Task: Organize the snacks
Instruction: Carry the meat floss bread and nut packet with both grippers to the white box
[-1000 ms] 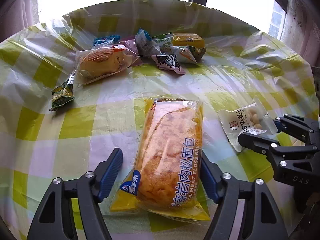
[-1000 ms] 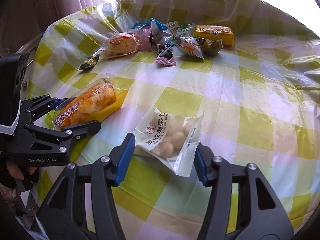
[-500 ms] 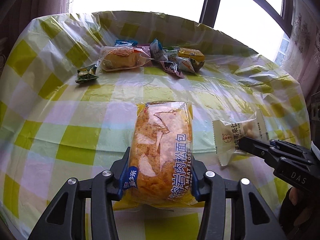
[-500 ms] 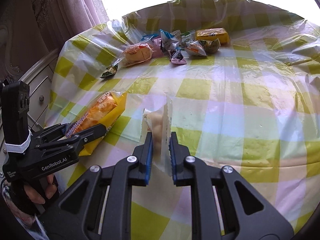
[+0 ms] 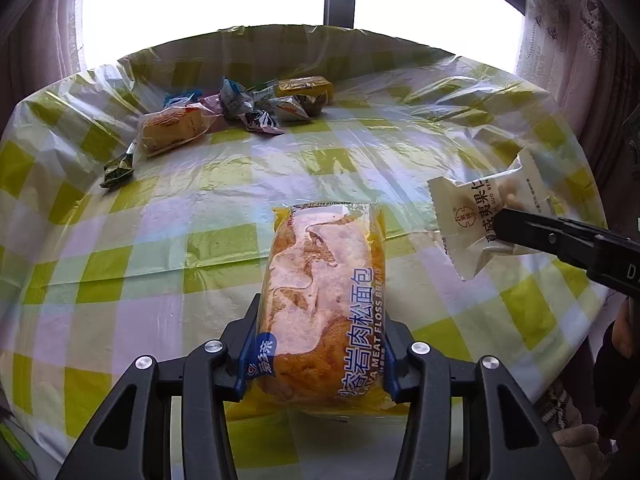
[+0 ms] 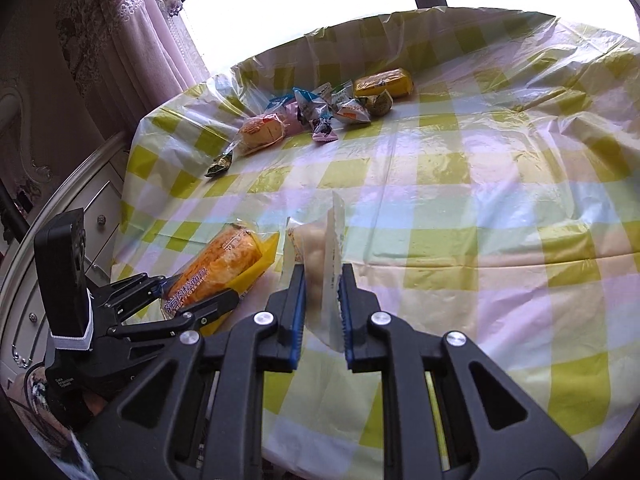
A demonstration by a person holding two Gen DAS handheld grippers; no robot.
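My left gripper (image 5: 316, 344) is shut on a meat floss bread packet (image 5: 324, 300), orange bread in a clear and yellow wrapper, held above the near table edge; it also shows in the right wrist view (image 6: 218, 268). My right gripper (image 6: 320, 300) is shut on a white nut packet (image 6: 316, 272), held upright on edge above the table; the packet shows at the right of the left wrist view (image 5: 480, 212). A pile of small snacks (image 5: 256, 108) lies at the far side, with a wrapped cake (image 5: 172, 130) and a small green packet (image 5: 118, 170).
The round table wears a green and white checked cloth under clear plastic (image 5: 160, 240). A yellow packet (image 6: 384, 82) lies at the back of the pile. Curtains (image 6: 132, 32) and a white dresser (image 6: 60, 200) stand to the left. A bright window lies beyond.
Both grippers closed on their packets and lifted them off the table. The nut packet turned from flat to upright. Both views pulled back and up from the cloth.
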